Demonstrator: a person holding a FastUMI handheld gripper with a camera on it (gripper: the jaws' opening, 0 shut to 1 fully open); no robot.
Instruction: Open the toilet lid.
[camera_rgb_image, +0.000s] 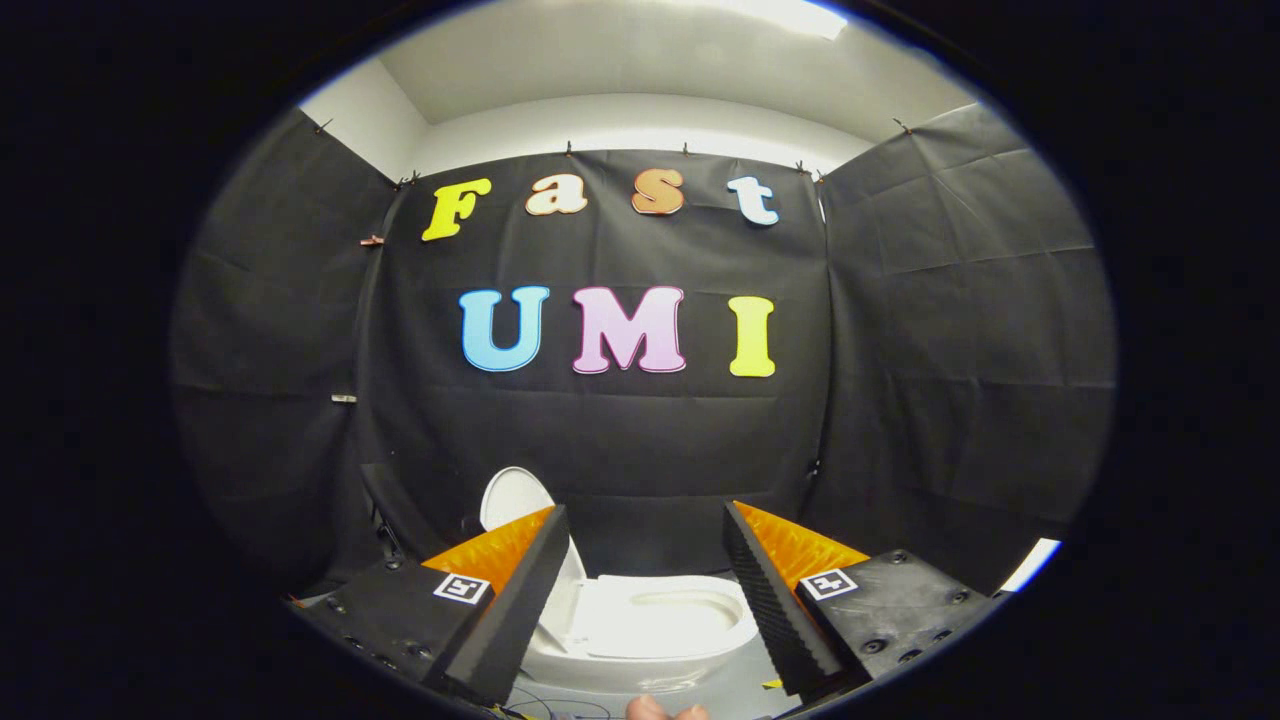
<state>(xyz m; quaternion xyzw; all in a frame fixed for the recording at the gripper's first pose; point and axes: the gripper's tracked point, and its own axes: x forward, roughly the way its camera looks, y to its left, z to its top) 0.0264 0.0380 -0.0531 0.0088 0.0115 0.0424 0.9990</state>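
A white toilet (660, 625) stands low ahead, between and beyond my fingers. Its lid (515, 497) is raised upright behind the left finger, leaning toward the black cloth wall, and the seat ring and bowl lie bare. My gripper (645, 520) hangs above the bowl, open, with a wide gap and nothing between its fingers. The left finger (520, 600) hides part of the lid and the bowl's left side. The right finger (765, 600) covers the bowl's right edge.
Black cloth walls (950, 350) close the booth at the back and on both sides. A grey floor (720, 685) lies in front of the toilet, with thin cables on it. A person's fingertips (665, 710) show at the bottom.
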